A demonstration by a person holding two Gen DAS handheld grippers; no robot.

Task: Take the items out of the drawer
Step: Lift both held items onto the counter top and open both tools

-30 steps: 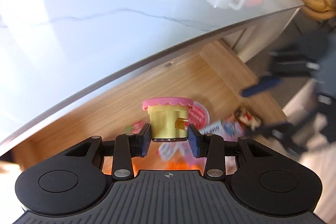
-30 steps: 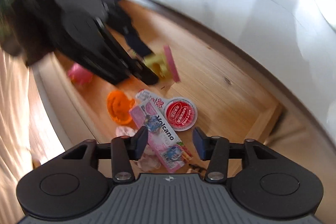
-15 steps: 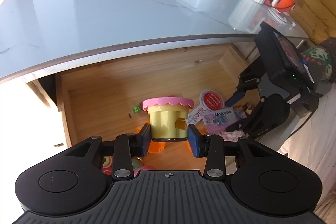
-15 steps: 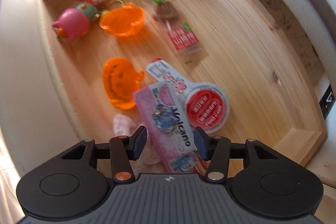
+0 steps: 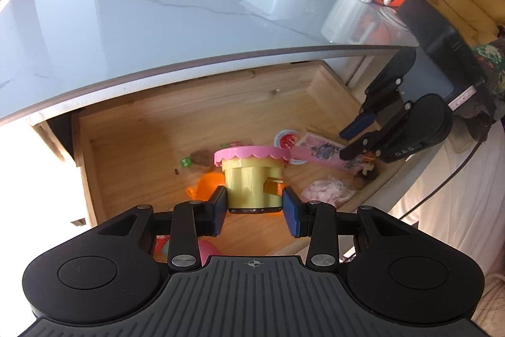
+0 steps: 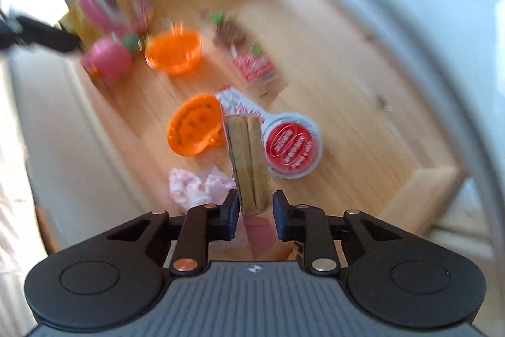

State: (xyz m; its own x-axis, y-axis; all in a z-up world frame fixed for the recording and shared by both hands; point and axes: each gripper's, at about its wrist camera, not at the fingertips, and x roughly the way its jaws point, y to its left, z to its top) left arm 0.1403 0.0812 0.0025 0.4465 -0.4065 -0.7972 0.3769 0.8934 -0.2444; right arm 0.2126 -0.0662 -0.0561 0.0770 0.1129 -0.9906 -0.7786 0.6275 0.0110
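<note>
Left gripper (image 5: 254, 206) fingers clamp the yellow toy cup (image 5: 252, 176) clear above the drawer (image 5: 202, 112) for removal; right gripper (image 6: 255, 210) fingers are closing edgewise on the snack packet (image 6: 249, 160), near right.

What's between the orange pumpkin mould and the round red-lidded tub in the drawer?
The pink snack pack, standing on edge between the closing right gripper's jaws, in the right wrist view.
</note>
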